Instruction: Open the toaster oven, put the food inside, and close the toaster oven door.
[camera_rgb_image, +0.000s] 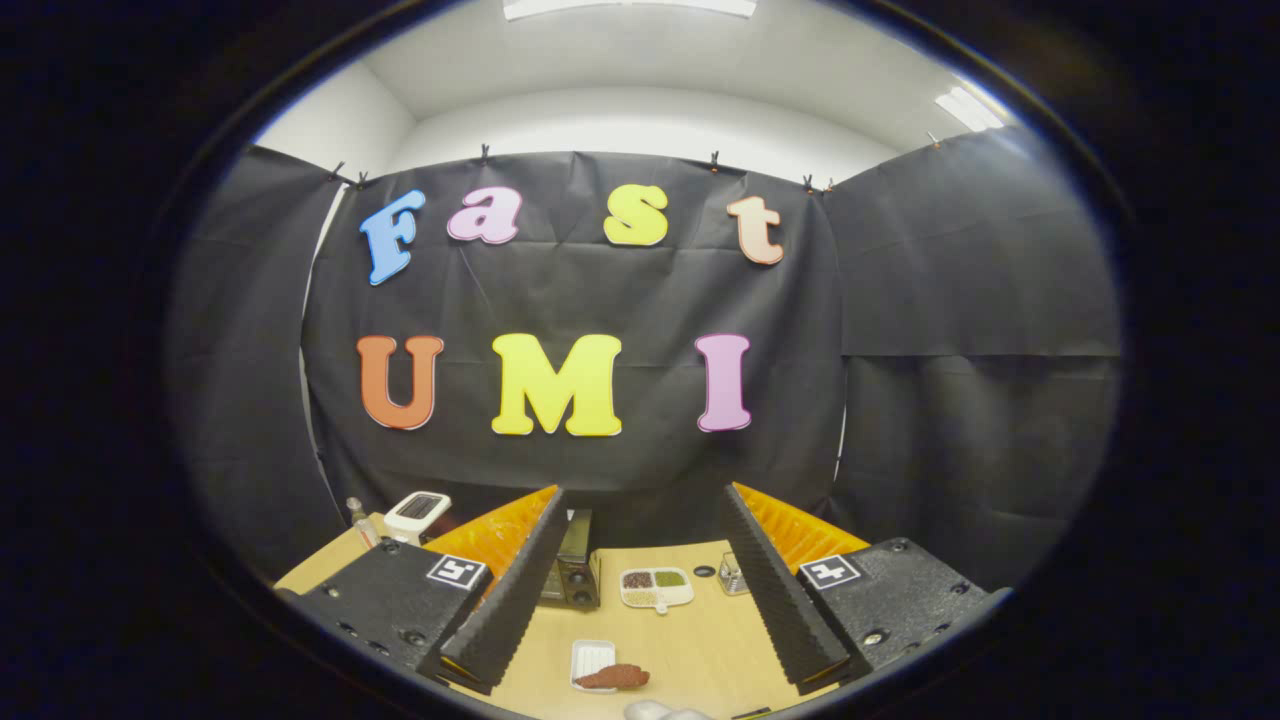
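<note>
The claw hangs spread wide above the wooden surface, gripping nothing. Between its fingers, the brown food lies on a small white tray; the toaster oven stands farther left, door closed.

Rides on the gripper, raised above the worktop, facing forward and level toward the booth's back wall, well back.

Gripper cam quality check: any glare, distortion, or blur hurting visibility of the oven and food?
Gripper view: strong fisheye bending at the rim; ceiling lights bright but no glare on the table. The toaster oven is small, dark and half hidden behind one finger; the food on its white tray is sharp enough. The gripper is open, empty.
</note>
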